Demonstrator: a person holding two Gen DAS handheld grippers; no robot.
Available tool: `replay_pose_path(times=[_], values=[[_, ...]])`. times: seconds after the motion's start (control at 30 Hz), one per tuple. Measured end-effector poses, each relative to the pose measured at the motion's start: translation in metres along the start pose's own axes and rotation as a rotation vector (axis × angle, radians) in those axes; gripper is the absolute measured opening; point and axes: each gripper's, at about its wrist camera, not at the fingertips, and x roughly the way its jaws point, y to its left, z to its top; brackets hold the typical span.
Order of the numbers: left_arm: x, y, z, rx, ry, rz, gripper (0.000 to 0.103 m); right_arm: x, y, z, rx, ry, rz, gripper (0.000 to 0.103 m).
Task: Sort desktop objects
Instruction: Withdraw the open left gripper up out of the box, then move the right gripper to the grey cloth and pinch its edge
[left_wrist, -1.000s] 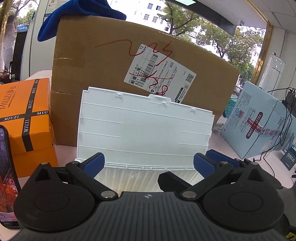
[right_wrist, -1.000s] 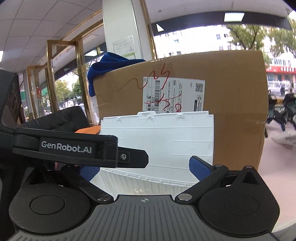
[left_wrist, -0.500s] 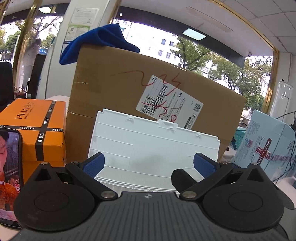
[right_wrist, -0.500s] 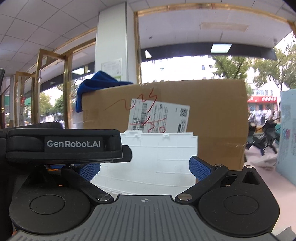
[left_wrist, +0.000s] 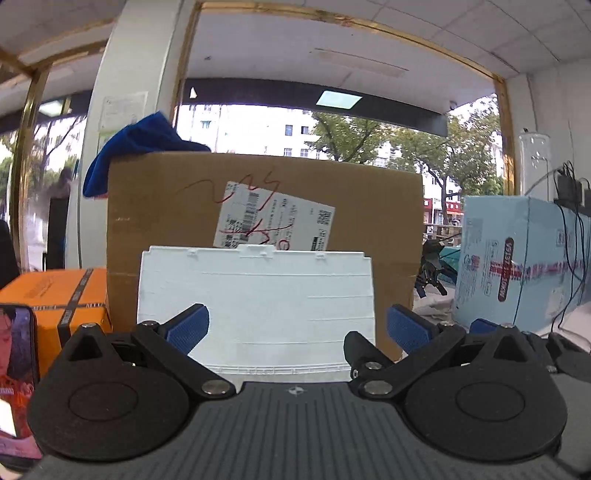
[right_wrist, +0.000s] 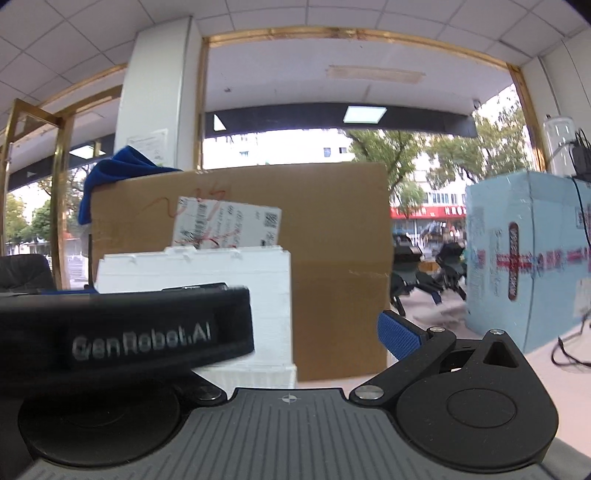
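Note:
A white ribbed plastic box (left_wrist: 255, 295) stands upright against a large brown cardboard carton (left_wrist: 166, 229). My left gripper (left_wrist: 297, 328) is open just in front of the white box, its blue pads (left_wrist: 188, 326) level with the box's lower edges and nothing between them. In the right wrist view the same white box (right_wrist: 192, 273) sits left of centre. My right gripper (right_wrist: 291, 339) is open and holds nothing. Only its right pad (right_wrist: 400, 334) shows. The left gripper's black body (right_wrist: 140, 332) hides the other finger.
A blue cloth (left_wrist: 140, 144) lies on top of the carton. An orange box (left_wrist: 55, 299) and a phone (left_wrist: 14, 369) are at the left. A light blue box (left_wrist: 517, 258) with cables stands at the right, also the light blue box (right_wrist: 524, 258).
Both views have tilted up and drawn back, so the white box looks smaller and lower. The left gripper's body has slid further across the right wrist view. Both grippers stayed open.

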Motion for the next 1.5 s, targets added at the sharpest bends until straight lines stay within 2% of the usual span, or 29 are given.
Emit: replay_pose_path(times=[0.07,0.27,0.5,0.6,0.83,1.03,1.13,1.2,1.3,1.4,1.5], values=[[-0.009,-0.009,-0.004,0.021,-0.019,-0.015,0.103,-0.004,-0.01,-0.003,0.023,0.028,-0.001,0.103],[-0.028,-0.023,-0.012,-0.027,-0.001,-0.174,0.102,-0.04,-0.038,-0.012,-0.009,0.0,-0.076,0.103],[-0.054,-0.037,-0.025,-0.057,-0.018,-0.425,0.102,-0.072,-0.079,-0.021,-0.028,-0.013,-0.151,0.103],[-0.058,-0.041,-0.03,-0.081,0.005,-0.502,0.102,-0.085,-0.097,-0.025,-0.03,-0.015,-0.181,0.103],[-0.059,-0.053,-0.043,-0.044,0.068,-0.578,0.102,-0.114,-0.154,-0.026,0.017,-0.046,-0.26,0.103],[-0.057,-0.064,-0.051,0.004,0.1,-0.608,0.102,-0.132,-0.187,-0.02,0.111,-0.096,-0.183,0.103],[-0.053,-0.072,-0.051,0.021,0.105,-0.593,0.102,-0.135,-0.199,-0.013,0.153,-0.094,-0.149,0.103],[-0.049,-0.079,-0.047,0.028,0.101,-0.569,0.103,-0.133,-0.208,-0.014,0.224,-0.051,-0.132,0.103],[-0.031,-0.102,-0.036,-0.021,0.172,-0.555,0.103,-0.128,-0.226,-0.02,0.359,0.033,-0.102,0.103],[-0.004,-0.126,-0.032,-0.081,0.238,-0.594,0.103,-0.123,-0.244,-0.026,0.494,0.117,-0.072,0.103],[0.019,-0.146,-0.035,-0.094,0.295,-0.61,0.103,-0.118,-0.262,-0.032,0.628,0.202,-0.042,0.1]])
